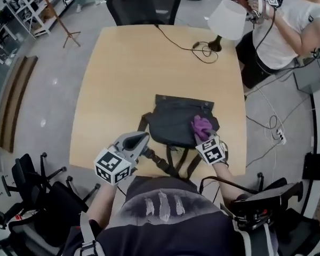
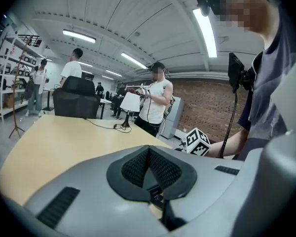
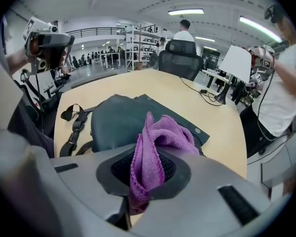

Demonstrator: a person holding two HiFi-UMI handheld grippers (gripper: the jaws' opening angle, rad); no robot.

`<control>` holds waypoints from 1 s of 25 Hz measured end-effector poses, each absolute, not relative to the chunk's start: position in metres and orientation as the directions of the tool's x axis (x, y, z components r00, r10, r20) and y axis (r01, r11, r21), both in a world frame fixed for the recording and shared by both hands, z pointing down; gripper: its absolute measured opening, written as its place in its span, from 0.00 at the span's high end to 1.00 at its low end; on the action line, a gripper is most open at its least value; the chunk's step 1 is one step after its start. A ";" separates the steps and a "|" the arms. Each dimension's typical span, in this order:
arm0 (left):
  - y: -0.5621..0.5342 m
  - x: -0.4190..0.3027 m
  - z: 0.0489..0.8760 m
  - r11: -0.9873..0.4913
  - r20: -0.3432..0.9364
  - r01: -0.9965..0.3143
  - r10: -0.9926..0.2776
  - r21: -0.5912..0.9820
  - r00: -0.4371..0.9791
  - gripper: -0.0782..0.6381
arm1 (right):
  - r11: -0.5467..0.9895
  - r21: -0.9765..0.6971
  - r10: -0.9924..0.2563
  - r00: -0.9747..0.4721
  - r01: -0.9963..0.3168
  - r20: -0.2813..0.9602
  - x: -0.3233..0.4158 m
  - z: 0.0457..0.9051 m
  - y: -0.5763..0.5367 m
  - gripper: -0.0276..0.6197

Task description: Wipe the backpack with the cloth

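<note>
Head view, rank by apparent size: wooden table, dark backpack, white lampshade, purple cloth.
1. light wooden table
2. dark grey fabric backpack
3. white conical lampshade; it stands raised, nearer the camera, so it likely looks larger than it is
4. crumpled purple cloth

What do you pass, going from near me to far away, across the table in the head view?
backpack → lamp → office chair

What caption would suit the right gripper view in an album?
Right tongs clamp a purple cloth over a dark backpack on a wooden table.
</note>
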State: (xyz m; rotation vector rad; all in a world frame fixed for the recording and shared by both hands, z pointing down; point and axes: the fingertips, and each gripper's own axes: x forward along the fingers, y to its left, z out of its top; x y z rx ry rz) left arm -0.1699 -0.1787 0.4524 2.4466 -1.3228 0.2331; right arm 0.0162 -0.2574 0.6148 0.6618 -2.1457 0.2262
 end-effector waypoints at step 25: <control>-0.164 -0.261 0.466 -0.471 0.279 -0.830 -0.789 0.299 0.548 0.88 | 0.746 -0.620 0.072 -0.898 -0.241 0.435 -0.216 0.570 -0.184 0.91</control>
